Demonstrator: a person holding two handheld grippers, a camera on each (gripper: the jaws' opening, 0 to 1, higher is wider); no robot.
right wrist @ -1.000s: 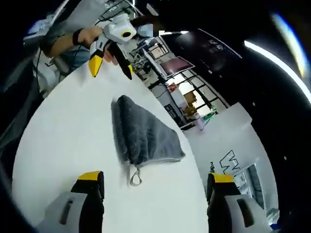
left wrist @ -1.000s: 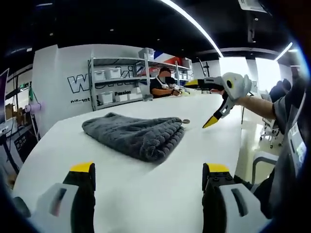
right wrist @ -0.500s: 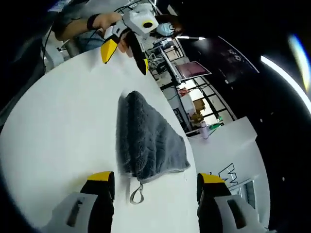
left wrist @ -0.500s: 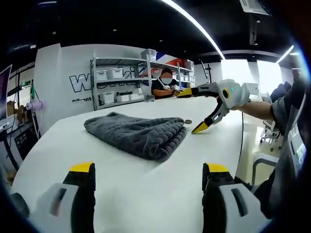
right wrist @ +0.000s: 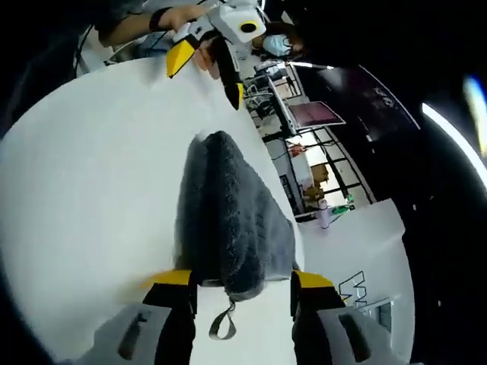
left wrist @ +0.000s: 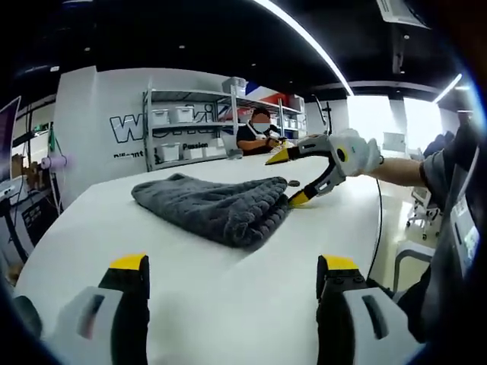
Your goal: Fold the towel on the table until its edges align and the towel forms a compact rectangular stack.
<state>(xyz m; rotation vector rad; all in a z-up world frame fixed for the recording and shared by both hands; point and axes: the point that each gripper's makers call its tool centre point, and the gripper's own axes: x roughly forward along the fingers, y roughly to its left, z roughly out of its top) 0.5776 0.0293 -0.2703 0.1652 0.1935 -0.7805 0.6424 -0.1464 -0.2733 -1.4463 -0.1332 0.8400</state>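
Observation:
A dark grey towel (left wrist: 213, 205) lies folded in a thick bundle on the white table (left wrist: 228, 312). My left gripper (left wrist: 233, 265) is open, low over the table, a short way in front of the towel with nothing between its jaws. My right gripper (left wrist: 288, 179) reaches in from the right, open, its yellow tips above and below the towel's right end. In the right gripper view the towel (right wrist: 228, 220) runs away from me, its near end between the open jaws of my right gripper (right wrist: 242, 280), with a hanging loop (right wrist: 221, 327) below. The left gripper (right wrist: 209, 76) is beyond the towel's far end.
Across the table (right wrist: 76, 190) a person (left wrist: 259, 135) sits. Metal shelves (left wrist: 183, 129) with white bins stand against a lettered wall. An office chair (left wrist: 422, 213) is off the table's right edge. Bare tabletop surrounds the towel.
My right gripper has moved in on the towel, so its jaws now straddle the towel's end instead of hanging clear of it. The left gripper has hardly moved.

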